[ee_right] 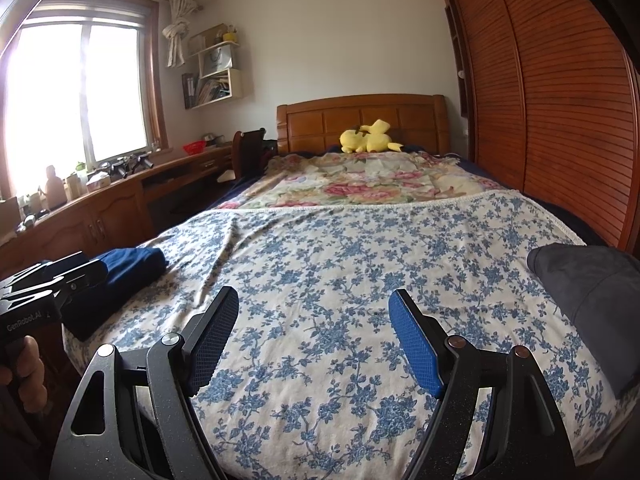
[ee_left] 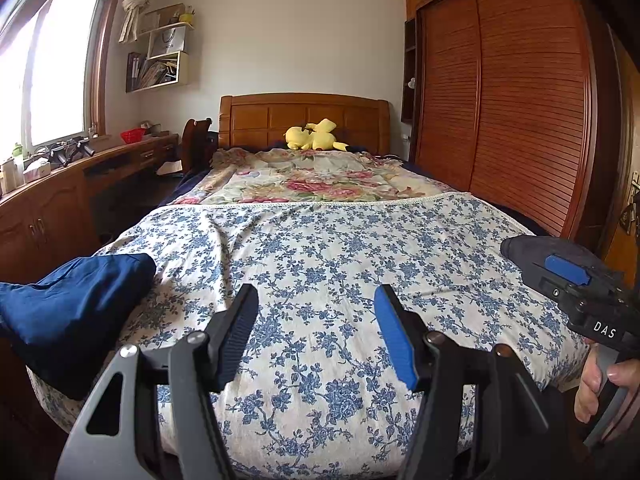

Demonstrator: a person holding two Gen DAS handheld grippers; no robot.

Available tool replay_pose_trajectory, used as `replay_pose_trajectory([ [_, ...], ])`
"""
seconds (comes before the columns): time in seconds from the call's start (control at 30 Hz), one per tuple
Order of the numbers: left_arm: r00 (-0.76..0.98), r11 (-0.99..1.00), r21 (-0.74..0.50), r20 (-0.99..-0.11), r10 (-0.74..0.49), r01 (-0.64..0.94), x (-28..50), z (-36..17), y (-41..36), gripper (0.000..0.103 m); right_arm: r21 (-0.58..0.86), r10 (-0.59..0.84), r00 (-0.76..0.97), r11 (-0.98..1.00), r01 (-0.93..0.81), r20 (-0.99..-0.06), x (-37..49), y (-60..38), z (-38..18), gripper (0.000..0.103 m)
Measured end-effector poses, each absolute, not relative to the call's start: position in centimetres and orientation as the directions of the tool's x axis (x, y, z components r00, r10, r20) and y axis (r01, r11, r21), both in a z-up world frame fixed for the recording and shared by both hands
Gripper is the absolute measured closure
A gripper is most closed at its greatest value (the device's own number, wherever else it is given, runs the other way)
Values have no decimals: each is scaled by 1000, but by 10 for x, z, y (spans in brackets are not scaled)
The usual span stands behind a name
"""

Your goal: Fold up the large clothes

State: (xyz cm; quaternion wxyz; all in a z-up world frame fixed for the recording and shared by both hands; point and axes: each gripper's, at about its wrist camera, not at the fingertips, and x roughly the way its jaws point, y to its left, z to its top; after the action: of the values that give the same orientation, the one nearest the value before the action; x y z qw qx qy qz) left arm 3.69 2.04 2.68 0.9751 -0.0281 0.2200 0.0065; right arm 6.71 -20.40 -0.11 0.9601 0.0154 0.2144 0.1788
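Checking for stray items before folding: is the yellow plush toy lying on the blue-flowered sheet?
No, the yellow plush toy lies at the headboard, beyond the blue-flowered sheet.

place: home bedroom | bed (ee_left: 320, 264) with wooden headboard (ee_left: 304, 118) and floral covers | yellow plush toy (ee_left: 314, 136) by the headboard | louvred wooden wardrobe (ee_left: 504, 100) on one side | window (ee_right: 76, 88), wall shelves (ee_right: 216, 68) and long wooden surface (ee_right: 120, 196) on the other

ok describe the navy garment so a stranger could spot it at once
Start at the bed and its blue-flowered sheet. At the sheet's near left corner lies a folded navy garment, partly over the edge. It is plain dark blue; the folded cloth at the right corner is grey.
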Motion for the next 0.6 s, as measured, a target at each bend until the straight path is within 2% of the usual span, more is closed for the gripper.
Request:
replay_pose_trajectory([
  [0.6, 902, 998, -55, -433, -5, -21, 38, 25, 17, 43, 107, 350, 841, 935, -337, -412, 67, -204, -3, 24],
])
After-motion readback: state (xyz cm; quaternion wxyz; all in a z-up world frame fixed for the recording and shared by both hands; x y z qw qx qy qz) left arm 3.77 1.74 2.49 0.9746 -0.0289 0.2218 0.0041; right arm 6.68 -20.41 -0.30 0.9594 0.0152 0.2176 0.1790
